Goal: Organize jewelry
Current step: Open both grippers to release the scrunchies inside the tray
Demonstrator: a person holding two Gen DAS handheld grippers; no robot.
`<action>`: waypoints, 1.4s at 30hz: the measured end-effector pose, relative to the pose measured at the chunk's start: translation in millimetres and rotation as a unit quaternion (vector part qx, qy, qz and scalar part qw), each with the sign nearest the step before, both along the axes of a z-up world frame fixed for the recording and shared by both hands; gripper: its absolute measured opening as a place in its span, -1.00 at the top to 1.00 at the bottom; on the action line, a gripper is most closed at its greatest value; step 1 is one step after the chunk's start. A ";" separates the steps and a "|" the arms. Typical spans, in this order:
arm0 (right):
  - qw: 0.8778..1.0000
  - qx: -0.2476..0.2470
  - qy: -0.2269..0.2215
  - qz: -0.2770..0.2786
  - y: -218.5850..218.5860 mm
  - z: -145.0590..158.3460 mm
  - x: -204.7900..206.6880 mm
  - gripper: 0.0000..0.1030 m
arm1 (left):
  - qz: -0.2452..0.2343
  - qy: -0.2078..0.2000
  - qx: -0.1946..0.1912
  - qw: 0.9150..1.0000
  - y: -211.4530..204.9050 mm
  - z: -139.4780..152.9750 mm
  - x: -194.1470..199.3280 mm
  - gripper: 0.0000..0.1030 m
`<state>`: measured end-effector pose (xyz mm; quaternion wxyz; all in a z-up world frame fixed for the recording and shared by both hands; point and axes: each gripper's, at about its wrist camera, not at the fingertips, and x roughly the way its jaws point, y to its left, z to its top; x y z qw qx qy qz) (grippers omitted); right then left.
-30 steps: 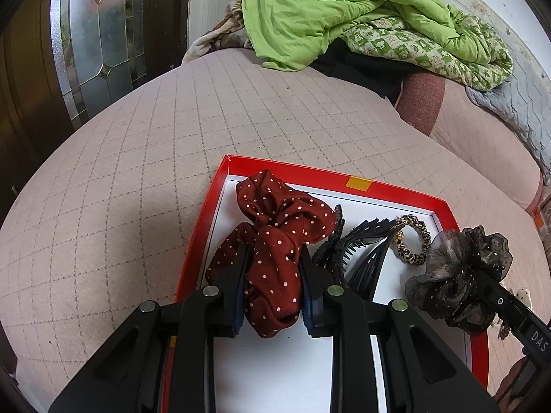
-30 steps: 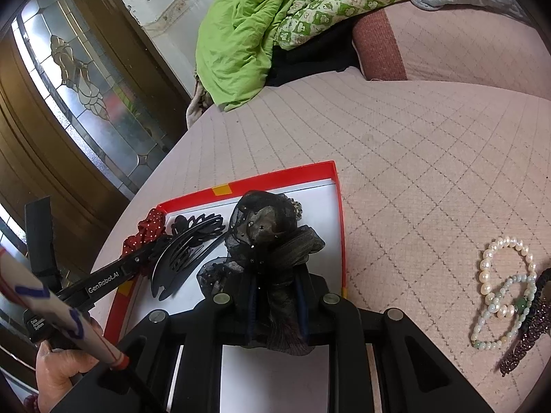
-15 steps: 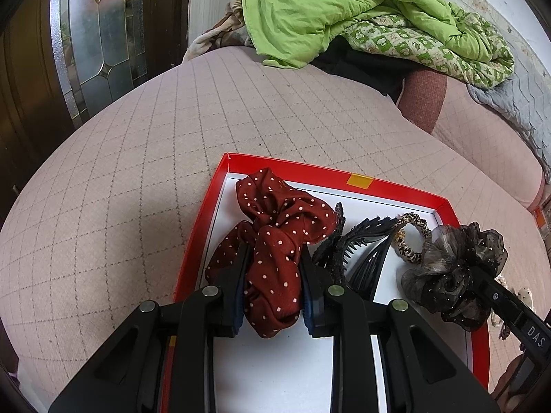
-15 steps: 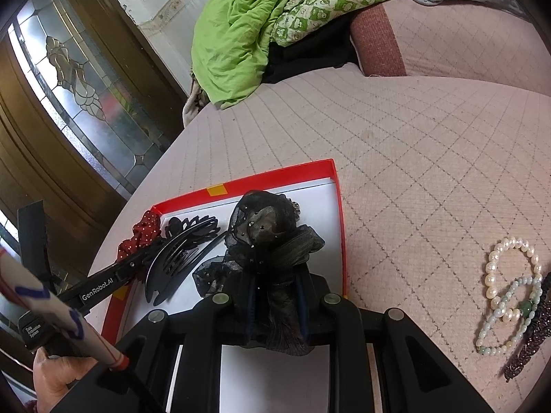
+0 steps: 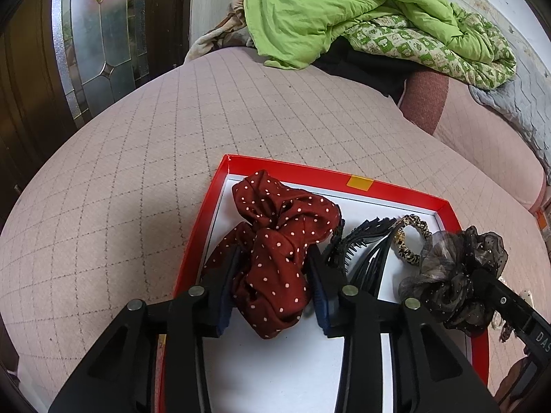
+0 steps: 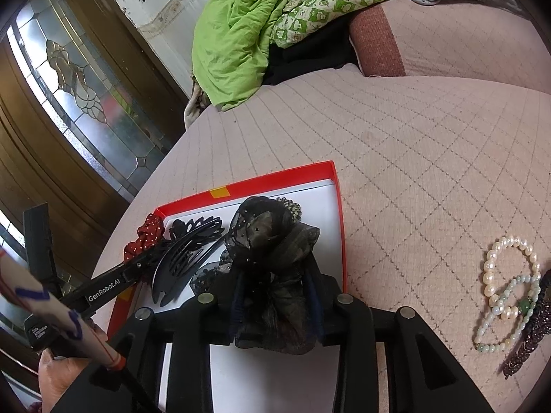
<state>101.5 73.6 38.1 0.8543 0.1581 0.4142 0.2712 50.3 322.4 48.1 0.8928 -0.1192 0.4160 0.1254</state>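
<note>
A red-rimmed white tray (image 5: 220,186) lies on the pink quilted bed. My left gripper (image 5: 273,277) is shut on a dark red polka-dot scrunchie (image 5: 275,241) over the tray's left side. My right gripper (image 6: 275,296) is shut on a black sheer scrunchie (image 6: 272,241) over the tray's right part (image 6: 339,213); it also shows in the left wrist view (image 5: 451,275). A black hair comb clip (image 5: 365,244) and a leopard-print hair tie (image 5: 413,241) lie in the tray between them.
A pearl bracelet (image 6: 509,265), a pale green bead bracelet (image 6: 499,323) and a dark beaded strand (image 6: 530,337) lie on the bed right of the tray. A green quilt (image 5: 344,10) is heaped at the far end. A glass-panelled door (image 5: 100,27) stands left.
My right gripper has carried the black scrunchie leftward, further over the tray. My left gripper still holds the red scrunchie in the same place.
</note>
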 end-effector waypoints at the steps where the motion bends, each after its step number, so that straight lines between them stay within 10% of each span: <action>1: 1.000 0.002 0.000 0.000 -0.6 0.8 -0.3 0.26 | 0.000 -0.001 0.000 1.000 -0.2 0.3 -0.6 0.24; 42: 0.999 0.033 -0.029 -0.029 -25.6 26.5 -7.3 -0.04 | 0.012 -0.082 0.037 0.996 -18.8 39.1 -18.5 -0.13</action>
